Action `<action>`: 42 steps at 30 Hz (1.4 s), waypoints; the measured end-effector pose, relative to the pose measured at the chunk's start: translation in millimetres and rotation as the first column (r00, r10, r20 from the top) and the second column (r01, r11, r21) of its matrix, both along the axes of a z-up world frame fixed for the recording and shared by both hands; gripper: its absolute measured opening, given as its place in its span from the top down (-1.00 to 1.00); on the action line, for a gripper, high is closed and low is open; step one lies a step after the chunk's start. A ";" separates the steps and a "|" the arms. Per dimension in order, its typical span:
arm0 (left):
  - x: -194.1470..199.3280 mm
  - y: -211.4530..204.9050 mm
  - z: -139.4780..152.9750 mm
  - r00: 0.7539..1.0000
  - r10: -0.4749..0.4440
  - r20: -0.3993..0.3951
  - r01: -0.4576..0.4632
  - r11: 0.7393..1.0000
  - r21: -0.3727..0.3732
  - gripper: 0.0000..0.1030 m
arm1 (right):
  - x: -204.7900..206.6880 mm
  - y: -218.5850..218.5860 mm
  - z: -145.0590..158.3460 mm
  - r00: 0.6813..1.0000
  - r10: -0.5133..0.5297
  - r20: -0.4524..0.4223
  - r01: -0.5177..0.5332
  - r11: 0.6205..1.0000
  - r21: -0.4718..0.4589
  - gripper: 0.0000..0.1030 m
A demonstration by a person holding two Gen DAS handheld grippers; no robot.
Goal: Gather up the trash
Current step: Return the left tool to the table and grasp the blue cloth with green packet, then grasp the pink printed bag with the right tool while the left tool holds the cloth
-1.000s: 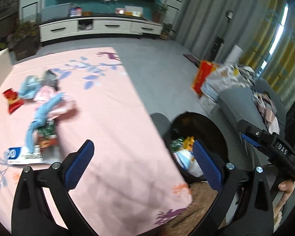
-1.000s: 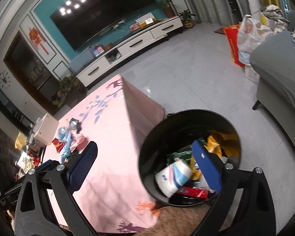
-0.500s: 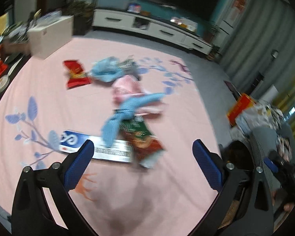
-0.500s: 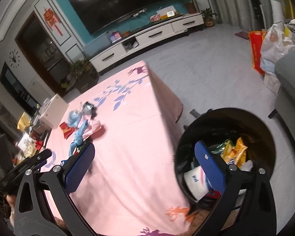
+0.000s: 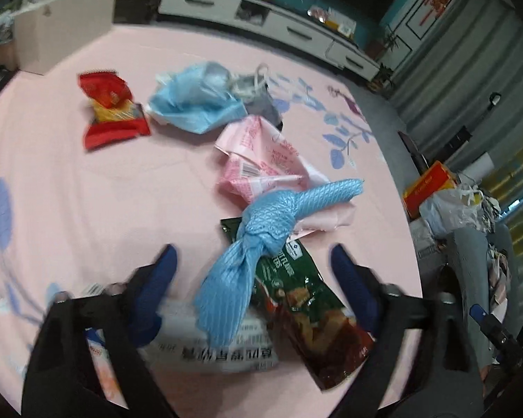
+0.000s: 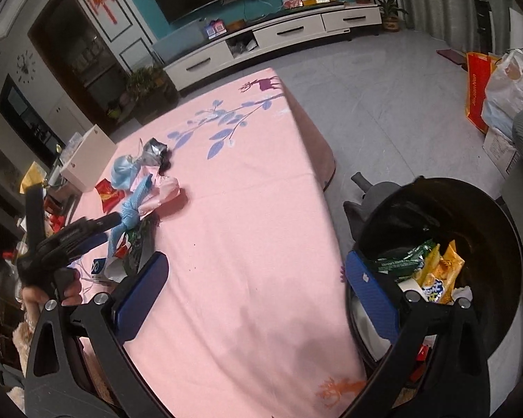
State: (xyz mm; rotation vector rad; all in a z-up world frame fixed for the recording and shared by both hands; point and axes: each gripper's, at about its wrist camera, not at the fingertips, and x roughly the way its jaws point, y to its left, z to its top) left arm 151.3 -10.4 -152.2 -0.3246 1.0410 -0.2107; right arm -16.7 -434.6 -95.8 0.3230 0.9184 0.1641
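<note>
While the left tool (image 5: pixel 252 278) hangs low over the pink worktop (image 5: pixel 69 174) with its blue pads wide apart and nothing between them, the knotted blue cloth (image 5: pixel 258 240) lies directly in the gap, on top of a green snack bag (image 5: pixel 307 299) and a white printed packet (image 5: pixel 223 351). To do this step well, I judge that the tool should come down over the knot, which is the thickest part, and close only on the cloth, so that the flat wrappers under it are not dragged along or pushed off the edge. The picture is blurred near the pads, so a slower descent seems wise.

The right tool (image 6: pixel 258 292) is also fully open and empty; it waits above the worktop edge, with one pad over the black bin (image 6: pixel 488 237) that stands on the floor just beside the worktop.

On the worktop I count one knotted cloth, one green bag, one white packet, one pink wrapper (image 5: pixel 261 160), one crumpled light blue bag (image 5: pixel 195 101), one grey foil piece (image 5: pixel 261 101) and one red wrapper (image 5: pixel 110 108): seven pieces. In the bin several packets lie already, but their number I cannot tell.
</note>
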 end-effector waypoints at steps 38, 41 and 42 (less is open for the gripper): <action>-50.2 137.1 34.0 0.929 0.355 0.100 -0.338 0.928 -0.158 0.52 | 185.1 246.4 -71.3 0.917 0.342 -0.203 -0.388 0.884 -0.260 -0.41; -49.1 135.1 33.6 0.932 0.350 0.096 -0.333 0.929 -0.160 0.52 | 184.8 247.3 -74.5 0.911 0.359 -0.203 -0.400 0.888 -0.226 -0.23; -49.2 133.7 33.9 0.933 0.348 0.098 -0.330 0.931 -0.157 0.52 | 185.1 247.5 -73.3 0.909 0.365 -0.202 -0.405 0.887 -0.220 -0.09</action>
